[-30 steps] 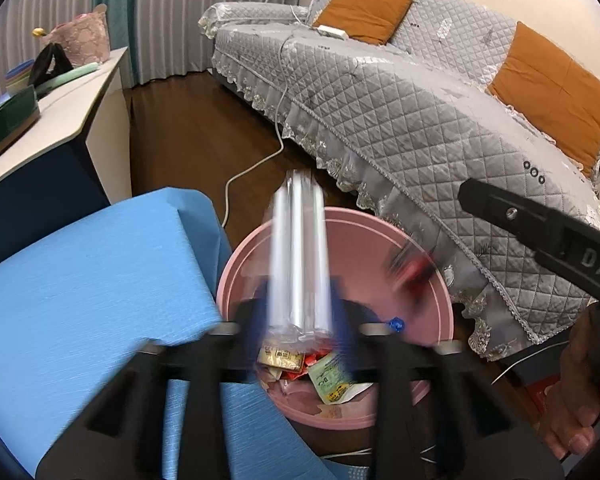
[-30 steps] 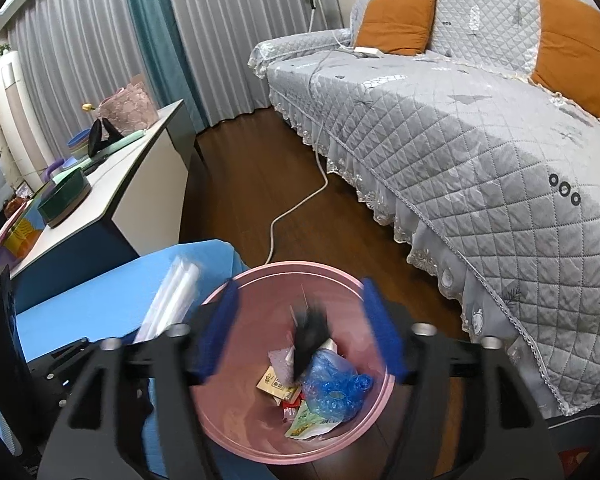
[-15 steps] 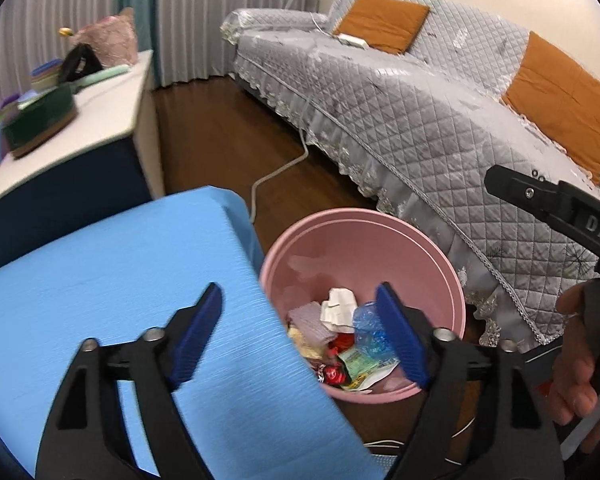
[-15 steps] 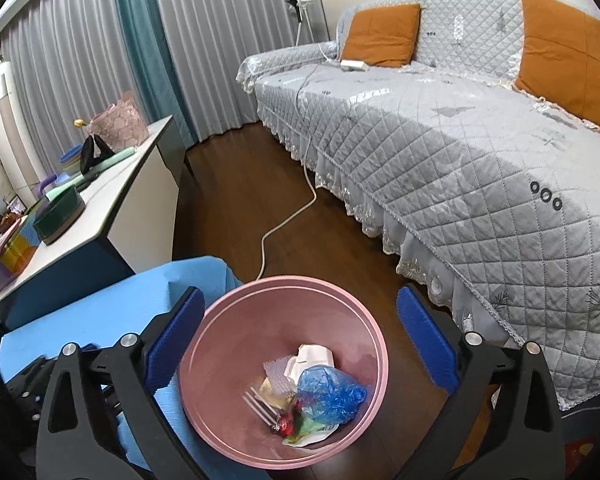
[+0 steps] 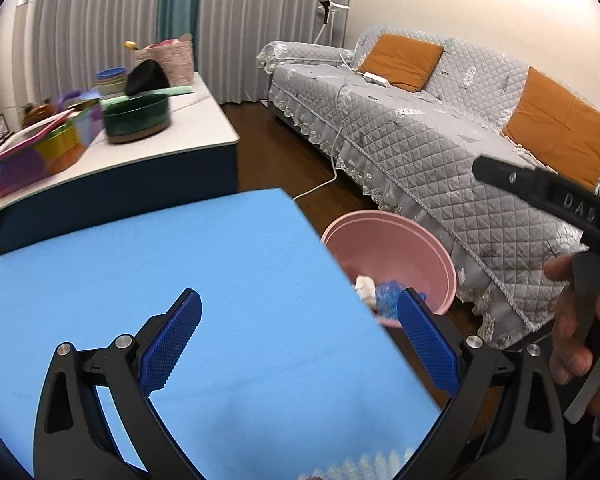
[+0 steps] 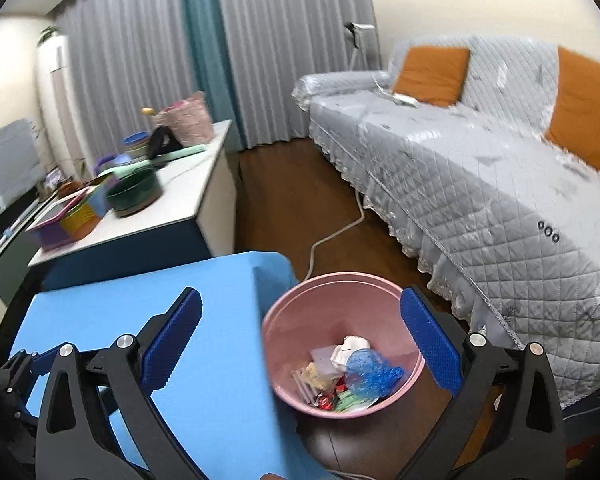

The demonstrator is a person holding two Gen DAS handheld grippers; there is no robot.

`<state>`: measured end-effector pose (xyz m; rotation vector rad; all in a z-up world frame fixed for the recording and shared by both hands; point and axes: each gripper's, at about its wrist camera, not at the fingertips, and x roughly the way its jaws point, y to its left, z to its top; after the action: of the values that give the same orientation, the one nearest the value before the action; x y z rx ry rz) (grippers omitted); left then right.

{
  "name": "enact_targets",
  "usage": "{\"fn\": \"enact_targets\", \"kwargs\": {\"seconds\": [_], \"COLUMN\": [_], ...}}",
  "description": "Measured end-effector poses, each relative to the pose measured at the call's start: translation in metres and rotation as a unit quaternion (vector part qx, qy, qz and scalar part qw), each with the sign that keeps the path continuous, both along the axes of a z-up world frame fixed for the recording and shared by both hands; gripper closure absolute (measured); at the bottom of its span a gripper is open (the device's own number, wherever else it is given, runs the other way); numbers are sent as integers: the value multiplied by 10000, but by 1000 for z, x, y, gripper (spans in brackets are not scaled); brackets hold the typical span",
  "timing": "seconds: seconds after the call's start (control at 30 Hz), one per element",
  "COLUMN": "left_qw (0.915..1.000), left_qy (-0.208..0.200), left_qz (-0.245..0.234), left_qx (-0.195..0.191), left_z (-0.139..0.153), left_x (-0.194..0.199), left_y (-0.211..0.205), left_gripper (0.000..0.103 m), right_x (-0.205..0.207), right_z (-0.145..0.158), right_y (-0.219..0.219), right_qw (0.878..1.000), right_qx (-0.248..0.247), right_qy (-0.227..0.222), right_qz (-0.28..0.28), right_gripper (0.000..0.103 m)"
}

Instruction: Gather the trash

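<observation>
left gripper (image 5: 298, 310) is spread wide, nothing between its blue fingers (image 5: 171, 342), and it hangs over the blue desk (image 5: 180, 280). the desk's blue top fills the space under and between those fingers, and its right edge runs down toward the right finger. just past that right finger, off the desk's edge, sits the pink trash bin (image 5: 404, 240) on the dark wood floor (image 5: 260, 152), partly cut off by the desk edge. inside it a white crumpled scrap (image 5: 365, 286) and a blue crinkled wrapper (image 5: 388, 294) peek out, right beside the right fingertip.

over to the right gripper (image 6: 300, 312), also gaping wide and holding nothing. its left finger (image 6: 172, 340) is over the blue desk (image 6: 160, 292), its right finger over the far rim of the pink trash bin (image 6: 300, 312), so the bin sits between the fingers, toward the right one. down in the bin: white crumpled scrap (image 6: 350, 348), blue crinkled wrapper (image 6: 370, 372), some clear straws (image 6: 304, 386) and red and green wrappers (image 6: 340, 396), all heaped at the bottom.

beyond both sets of fingers a grey quilted sofa (image 6: 480, 184) with orange cushions (image 6: 432, 74) runs along the right, and a white cable (image 6: 332, 236) trails across the floor ahead of the bin.
</observation>
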<state>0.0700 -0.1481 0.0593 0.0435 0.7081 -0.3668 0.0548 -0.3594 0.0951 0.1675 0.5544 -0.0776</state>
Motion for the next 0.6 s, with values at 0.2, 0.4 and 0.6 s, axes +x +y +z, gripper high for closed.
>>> {"fn": "enact_targets", "kwargs": {"seconds": [0.2, 0.4, 0.6], "left_qw": [9989, 9946, 9891], "left_qy": [-216, -105, 151], "left_qz": [401, 1030, 1461], "left_qx": [57, 28, 64], "left_z": [0, -16, -39], "left_x": [-50, -90, -125], "left_y": [41, 78, 103], "left_gripper": [8, 8, 8], "right_x": [-47, -87, -116], "right_z": [-8, -41, -73], "right_y": [45, 81, 110], "right_qw": [9996, 9986, 9952], "right_qx": [-238, -346, -748], "right_qy": [53, 378, 554], "right_qz": [149, 88, 296], "right_gripper": [5, 5, 5]}}
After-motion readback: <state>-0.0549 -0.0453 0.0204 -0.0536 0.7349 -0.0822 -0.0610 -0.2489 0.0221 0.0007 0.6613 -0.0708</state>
